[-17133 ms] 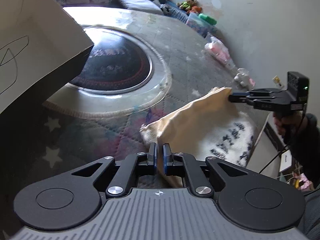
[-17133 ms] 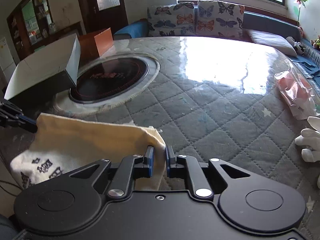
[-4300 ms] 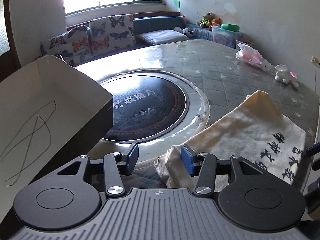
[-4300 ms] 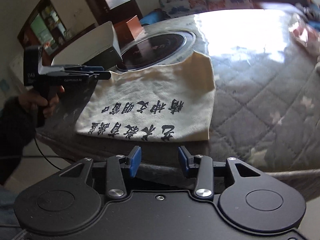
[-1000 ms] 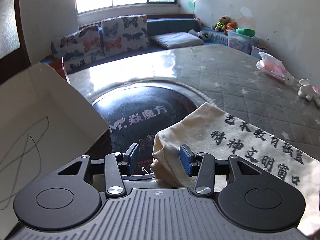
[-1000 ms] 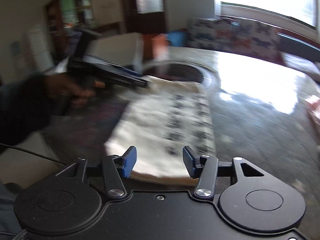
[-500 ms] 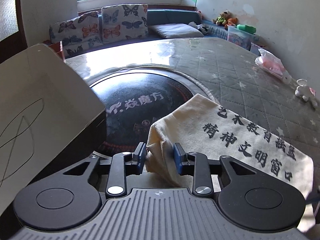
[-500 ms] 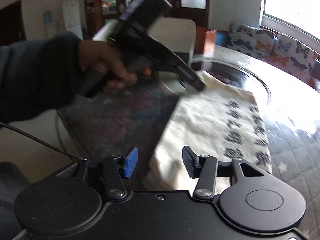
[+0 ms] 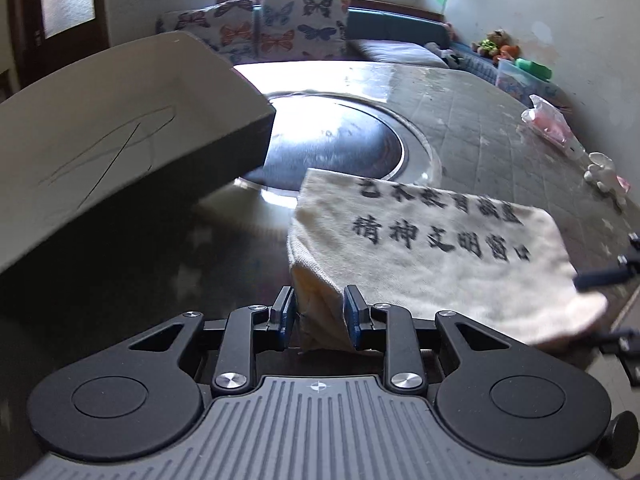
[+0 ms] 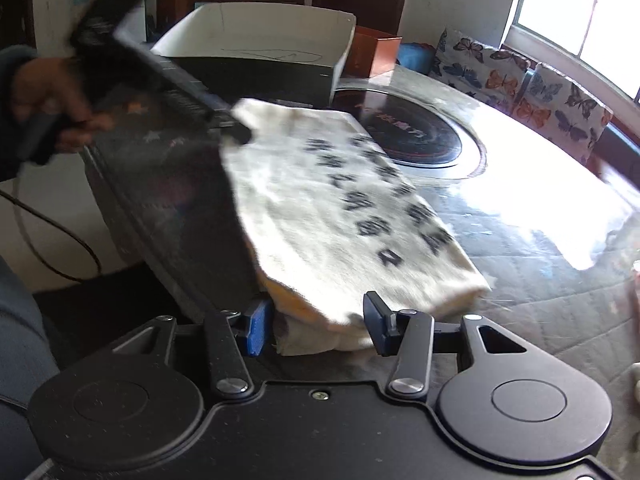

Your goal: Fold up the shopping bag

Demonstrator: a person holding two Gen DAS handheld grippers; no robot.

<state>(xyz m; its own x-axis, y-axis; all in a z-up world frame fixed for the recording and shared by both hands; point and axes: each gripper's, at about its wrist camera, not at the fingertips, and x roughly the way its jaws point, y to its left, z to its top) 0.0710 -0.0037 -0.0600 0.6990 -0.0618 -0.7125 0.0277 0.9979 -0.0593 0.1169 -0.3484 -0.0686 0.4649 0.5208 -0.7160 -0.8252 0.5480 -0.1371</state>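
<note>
The cream canvas shopping bag (image 9: 432,248) with black Chinese lettering lies folded on the quilted table, near its front edge. My left gripper (image 9: 318,312) has its jaws partly closed around the bag's near left corner, pads touching the bunched cloth. In the right wrist view the same bag (image 10: 344,216) stretches away from me. My right gripper (image 10: 318,330) is open, its jaws either side of the bag's near corner with gaps to the cloth. The left gripper (image 10: 236,130) shows there at the bag's far corner, held by a hand.
An open white cardboard box (image 9: 112,152) stands at the left, close to the bag. A round dark glass hob (image 9: 332,148) is set in the table behind it. A pink plastic bag (image 9: 548,124) and a small white toy (image 9: 604,176) lie at the far right.
My left gripper, still closed on its corner, has carried it toward the table's front edge. My right gripper has swung in, and its open jaws now straddle the bag's near corner.
</note>
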